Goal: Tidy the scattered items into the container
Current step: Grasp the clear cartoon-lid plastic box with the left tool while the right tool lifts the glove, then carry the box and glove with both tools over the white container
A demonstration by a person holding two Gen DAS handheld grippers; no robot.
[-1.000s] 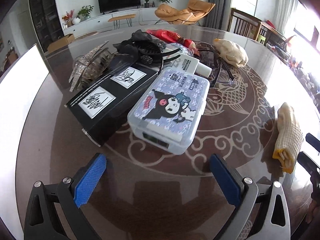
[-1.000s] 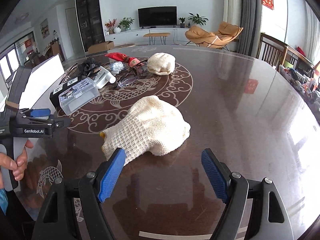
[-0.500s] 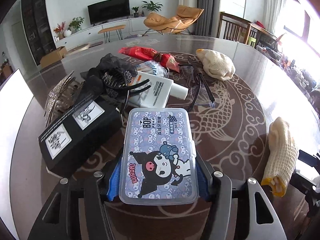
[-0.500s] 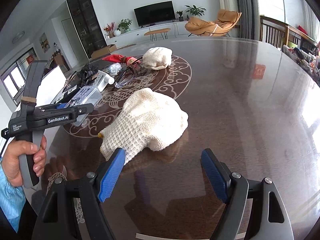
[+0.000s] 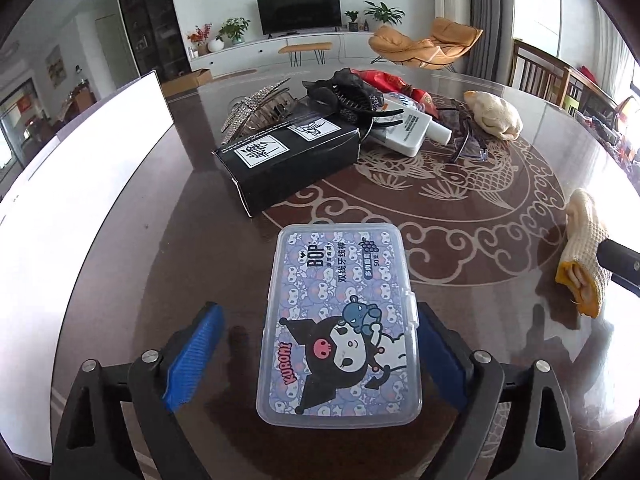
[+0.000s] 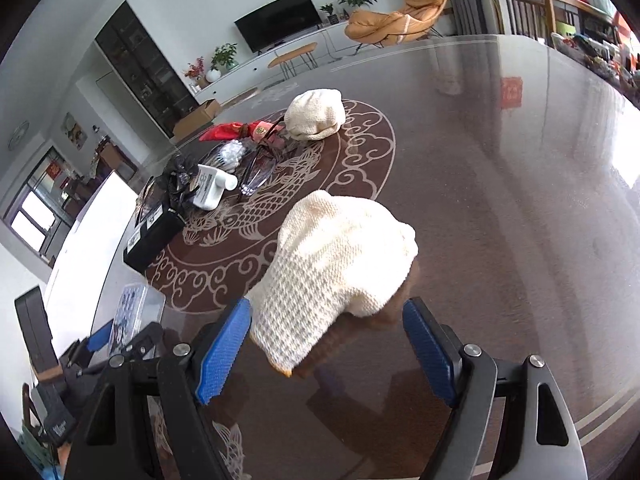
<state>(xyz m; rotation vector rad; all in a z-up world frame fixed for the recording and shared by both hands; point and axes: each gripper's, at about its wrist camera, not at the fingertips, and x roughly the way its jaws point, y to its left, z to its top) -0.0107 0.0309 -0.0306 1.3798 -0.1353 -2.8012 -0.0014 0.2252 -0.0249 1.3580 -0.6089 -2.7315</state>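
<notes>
So the left tongs (image 5: 318, 360) are opening right now, with the floss box (image 5: 340, 320) lying flat on the desk (image 5: 480, 380) between the blue pads. The right pad sits just at the box's edge, and there's a clear gap on the left side, so nothing is being squeezed. The box has a clear lid with a cartoon print and it's well apart from the rest of the clutter.

Right tongs (image 6: 328, 352) are spread wide over a cream knit glove (image 6: 336, 264). The glove's cuff end pokes in between the pads, but neither pad touches it, so it's just lying there on the dark glossy desk.

Further back is the pile: a black carton (image 5: 288, 160) with white labels, a sparkly hair claw (image 5: 256, 108) behind it, a black hair clip (image 5: 352, 96), a white tube (image 5: 412, 130), glasses (image 5: 468, 144), a red packet (image 5: 396, 86) and a second cream glove (image 5: 496, 116).

The white container (image 5: 80, 208) runs along the desk's left edge, wall up, just left of the floss box. Can't see inside it from either view.
</notes>
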